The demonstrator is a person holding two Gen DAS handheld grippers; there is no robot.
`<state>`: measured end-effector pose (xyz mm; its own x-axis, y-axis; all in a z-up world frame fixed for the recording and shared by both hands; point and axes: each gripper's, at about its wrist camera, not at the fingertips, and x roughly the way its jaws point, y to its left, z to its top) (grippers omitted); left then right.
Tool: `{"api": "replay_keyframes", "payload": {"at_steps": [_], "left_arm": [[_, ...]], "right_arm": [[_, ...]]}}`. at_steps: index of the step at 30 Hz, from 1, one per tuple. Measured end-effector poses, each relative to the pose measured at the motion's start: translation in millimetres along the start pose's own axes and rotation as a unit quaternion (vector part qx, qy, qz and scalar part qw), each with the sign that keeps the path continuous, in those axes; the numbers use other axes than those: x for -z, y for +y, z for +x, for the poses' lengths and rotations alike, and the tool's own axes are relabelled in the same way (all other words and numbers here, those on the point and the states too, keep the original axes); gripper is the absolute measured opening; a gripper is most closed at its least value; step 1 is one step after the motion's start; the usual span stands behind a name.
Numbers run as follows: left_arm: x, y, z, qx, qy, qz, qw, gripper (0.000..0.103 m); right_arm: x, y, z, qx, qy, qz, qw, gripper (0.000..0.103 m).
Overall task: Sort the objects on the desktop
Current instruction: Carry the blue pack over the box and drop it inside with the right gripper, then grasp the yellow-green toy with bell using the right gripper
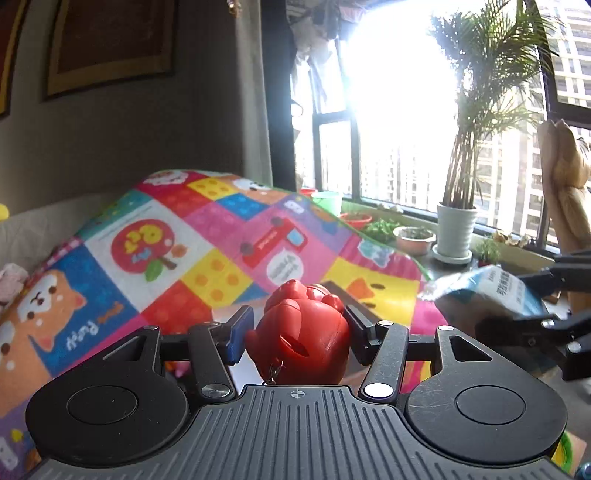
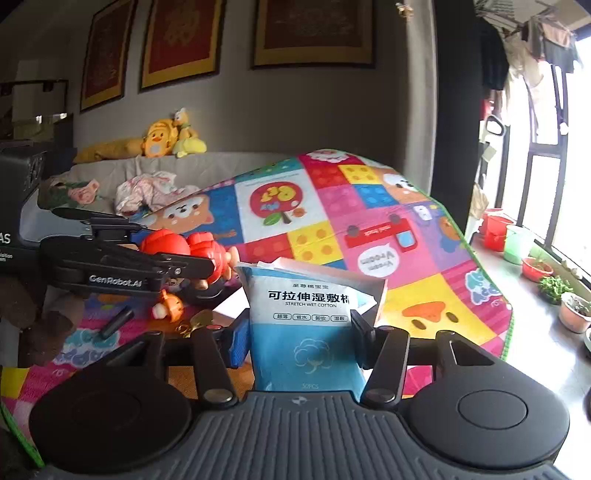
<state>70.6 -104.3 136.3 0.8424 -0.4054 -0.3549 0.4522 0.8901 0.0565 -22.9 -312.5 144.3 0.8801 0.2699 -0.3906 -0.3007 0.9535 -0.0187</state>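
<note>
Clamped in the left tool (image 1: 297,328) sits a red toy (image 1: 301,332); the right tool (image 2: 299,341) apparently pinches a cotton-pad pack (image 2: 308,325).

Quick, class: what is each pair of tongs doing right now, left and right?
Left tongs: closed on the red toy figure.
Right tongs: closed on the blue cotton-pad pouch.

A bright patchwork play mat (image 2: 332,229) spans the frame's middle, framed pictures (image 2: 314,33) hang on the grey wall along the top, yellow plush toys (image 2: 170,136) sit at left, and a potted palm (image 1: 458,221) stands at right by the window.
</note>
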Motion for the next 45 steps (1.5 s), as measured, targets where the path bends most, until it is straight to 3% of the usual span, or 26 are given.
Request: {"api": "replay_keyframes", "payload": {"at_steps": [2, 4, 9, 14, 21, 30, 33, 38, 42, 45], "left_arm": [[-11, 1, 33, -0.005, -0.006, -0.009, 0.9999, 0.061], [-15, 8, 59, -0.013, 0.008, -0.022, 0.9996, 0.075], [11, 35, 57, -0.031, 0.028, -0.067, 0.9969, 0.093], [54, 45, 33, -0.059, 0.064, -0.05, 0.9949, 0.094], [84, 54, -1, -0.086, 0.073, -0.029, 0.9932, 0.097], [125, 78, -36, -0.125, 0.102, -0.056, 0.9854, 0.1], [137, 88, -42, -0.153, 0.111, -0.058, 0.9803, 0.1], [151, 114, -59, -0.188, 0.125, -0.101, 0.9689, 0.1], [158, 129, -76, -0.201, 0.126, -0.122, 0.9637, 0.1], [162, 136, -83, -0.199, 0.127, -0.139, 0.9617, 0.1]], "right_arm": [[-2, -13, 8, 0.006, 0.0, 0.021, 1.0, 0.053], [-4, -24, 18, 0.009, 0.006, 0.038, 0.999, 0.053], [-10, -45, 45, 0.024, 0.014, 0.062, 0.998, 0.053], [-27, -56, 100, 0.003, 0.041, 0.112, 0.993, 0.053], [-31, -49, 188, 0.036, 0.082, 0.122, 0.988, 0.055], [-19, -50, 168, 0.033, 0.098, 0.142, 0.984, 0.059], [-20, -26, 155, 0.011, 0.095, 0.108, 0.99, 0.059], [-14, 69, 141, -0.035, 0.056, -0.058, 0.996, 0.059], [10, 152, 151, -0.046, 0.047, -0.216, 0.974, 0.054], [15, 180, 175, -0.053, 0.08, -0.246, 0.965, 0.04]]}}
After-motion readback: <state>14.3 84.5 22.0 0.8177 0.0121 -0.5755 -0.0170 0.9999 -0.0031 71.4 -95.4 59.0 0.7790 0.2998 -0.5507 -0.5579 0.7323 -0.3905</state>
